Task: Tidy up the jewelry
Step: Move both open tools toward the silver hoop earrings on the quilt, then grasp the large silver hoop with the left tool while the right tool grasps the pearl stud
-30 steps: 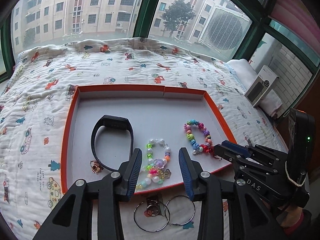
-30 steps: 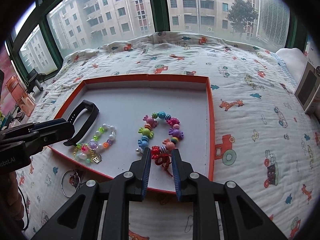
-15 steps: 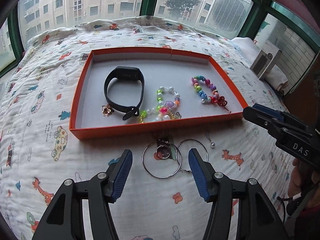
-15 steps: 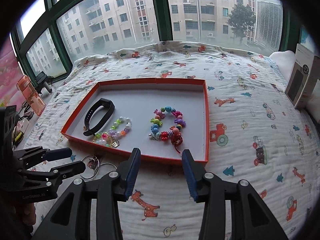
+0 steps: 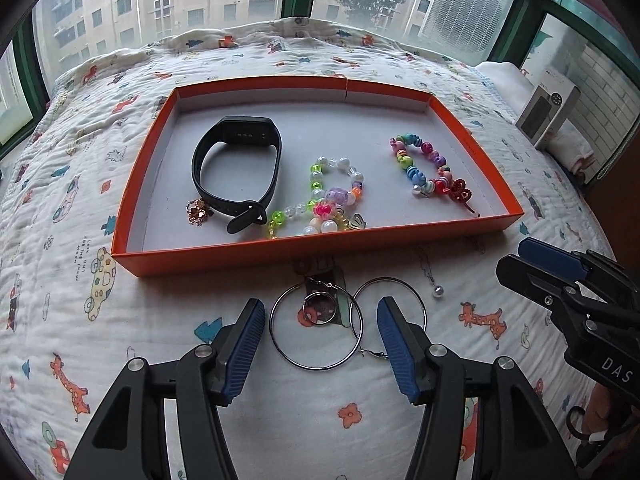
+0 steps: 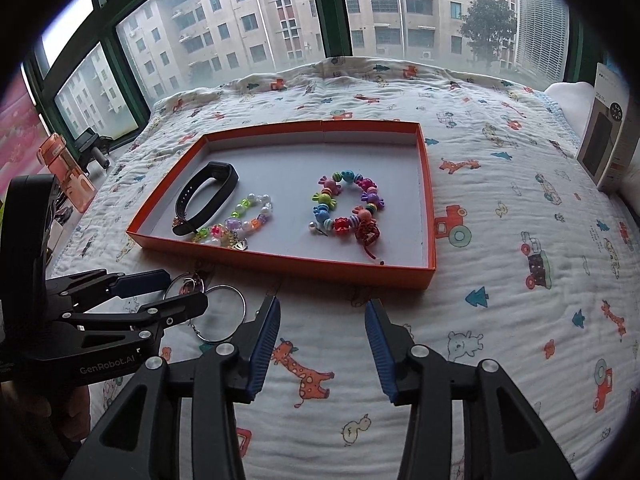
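Note:
An orange tray [image 5: 280,250] [image 6: 428,208] on the quilt holds a black wristband [image 5: 212,160] [image 6: 192,196], a gold charm [image 5: 197,211], a pale bead bracelet [image 5: 334,200] [image 6: 248,216] and a candy bead bracelet [image 5: 424,168] [image 6: 348,204]. In front of the tray lie two large hoop earrings [image 5: 316,360] [image 6: 218,312], a small ring [image 5: 318,310] and a pearl drop earring [image 5: 438,291]. My left gripper [image 5: 320,324] [image 6: 176,288] is open and empty, its fingers either side of the hoops. My right gripper [image 6: 322,320] [image 5: 516,258] is open and empty, before the tray's near edge.
A patterned quilt [image 6: 520,280] covers the bed. A boxed device [image 5: 548,116] [image 6: 612,140] stands at the right by a white pillow. An orange bottle [image 6: 66,168] stands at the left by the window.
Both grippers have pulled back out of the tray and opened wide. The right gripper has let go of the candy bead bracelet, which now lies in the tray.

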The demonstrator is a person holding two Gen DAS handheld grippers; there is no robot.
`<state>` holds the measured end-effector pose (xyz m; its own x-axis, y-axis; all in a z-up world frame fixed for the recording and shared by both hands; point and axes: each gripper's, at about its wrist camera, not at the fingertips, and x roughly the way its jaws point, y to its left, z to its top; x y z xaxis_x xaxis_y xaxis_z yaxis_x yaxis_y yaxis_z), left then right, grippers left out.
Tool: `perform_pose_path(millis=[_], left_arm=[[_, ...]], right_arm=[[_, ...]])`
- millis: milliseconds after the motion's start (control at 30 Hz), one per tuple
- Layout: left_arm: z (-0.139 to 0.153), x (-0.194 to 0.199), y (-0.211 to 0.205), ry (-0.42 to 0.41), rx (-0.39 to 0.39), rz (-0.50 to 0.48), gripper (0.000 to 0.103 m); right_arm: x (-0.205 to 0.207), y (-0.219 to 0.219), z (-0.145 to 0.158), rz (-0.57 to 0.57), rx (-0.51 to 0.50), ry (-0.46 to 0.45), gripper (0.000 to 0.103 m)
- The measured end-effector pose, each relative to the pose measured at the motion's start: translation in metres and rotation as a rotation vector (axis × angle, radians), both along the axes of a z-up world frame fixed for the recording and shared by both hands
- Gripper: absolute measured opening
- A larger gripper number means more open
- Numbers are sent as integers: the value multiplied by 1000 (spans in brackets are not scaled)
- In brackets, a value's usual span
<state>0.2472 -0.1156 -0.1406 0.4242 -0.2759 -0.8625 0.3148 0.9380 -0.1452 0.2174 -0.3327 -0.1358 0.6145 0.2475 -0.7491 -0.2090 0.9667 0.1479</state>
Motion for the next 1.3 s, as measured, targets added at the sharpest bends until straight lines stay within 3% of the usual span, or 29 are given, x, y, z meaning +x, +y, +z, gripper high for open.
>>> perform_pose_path(millis=[200, 300, 567, 833, 1000, 1300], left_arm=[[-2, -4, -12, -44, 72, -24, 62], [-3, -7, -15, -64, 94, -32, 56], [-2, -9, -11, -74, 90, -25, 53], [19, -15, 12, -105, 39, 18, 53], [27, -20, 28, -109, 23, 33, 53], [30, -27, 50, -97, -26, 53, 53]], right_arm=[[-1, 0, -3, 6, 7, 9, 49], [-2, 1, -3, 13, 15, 11, 49], [-4, 6, -5, 56, 37, 19, 49], [2, 16, -9, 128, 22, 34, 48], [5, 24, -11, 235, 18, 38, 44], [17, 35, -18, 523, -103, 41, 36]])
